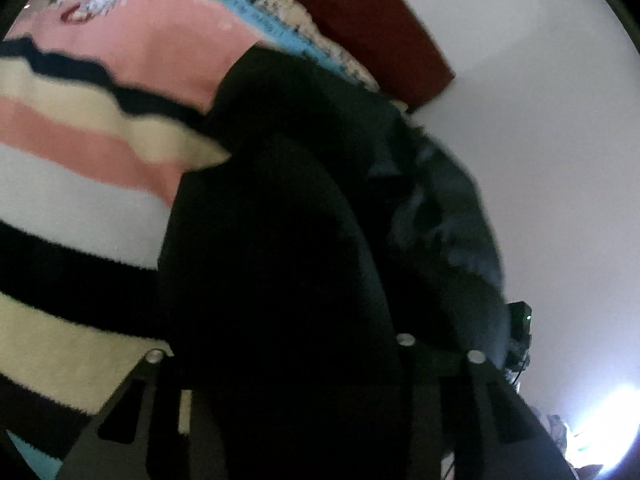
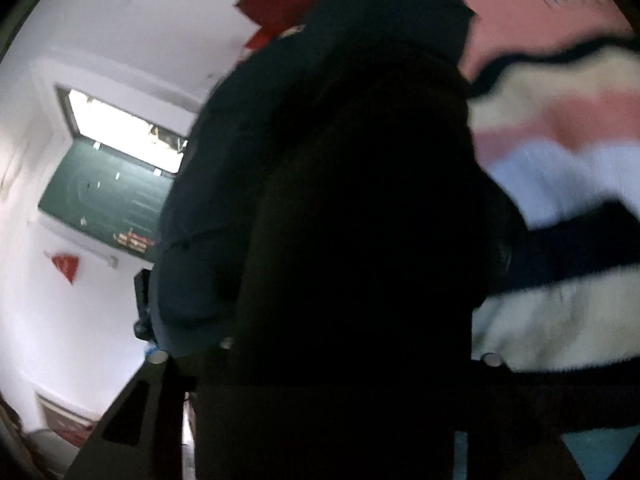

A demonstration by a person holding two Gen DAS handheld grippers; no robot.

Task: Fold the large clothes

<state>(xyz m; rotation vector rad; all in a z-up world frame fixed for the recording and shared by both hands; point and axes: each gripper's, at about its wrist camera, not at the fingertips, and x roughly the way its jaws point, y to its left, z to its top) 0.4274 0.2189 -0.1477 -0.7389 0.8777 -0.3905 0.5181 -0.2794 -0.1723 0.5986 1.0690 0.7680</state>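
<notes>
A large dark garment (image 1: 280,152), black with a bluish-grey lining showing at its right side, fills the middle of the left wrist view. It is bunched between the fingers of my left gripper (image 1: 312,280) and hides their tips. The jaws stand narrow and are shut on the cloth. In the right wrist view the same dark garment (image 2: 360,140) rises in front of the lens. My right gripper (image 2: 328,280) is shut on a thick fold of it, and its fingertips are also covered. Both views are blurred.
A blanket striped in pink, cream, white and black (image 1: 80,128) (image 2: 560,128) lies under and beside the garment. A dark red cloth (image 1: 360,20) sits at the far side. A white wall (image 1: 540,140), a bright window and a green board (image 2: 108,188) lie beyond.
</notes>
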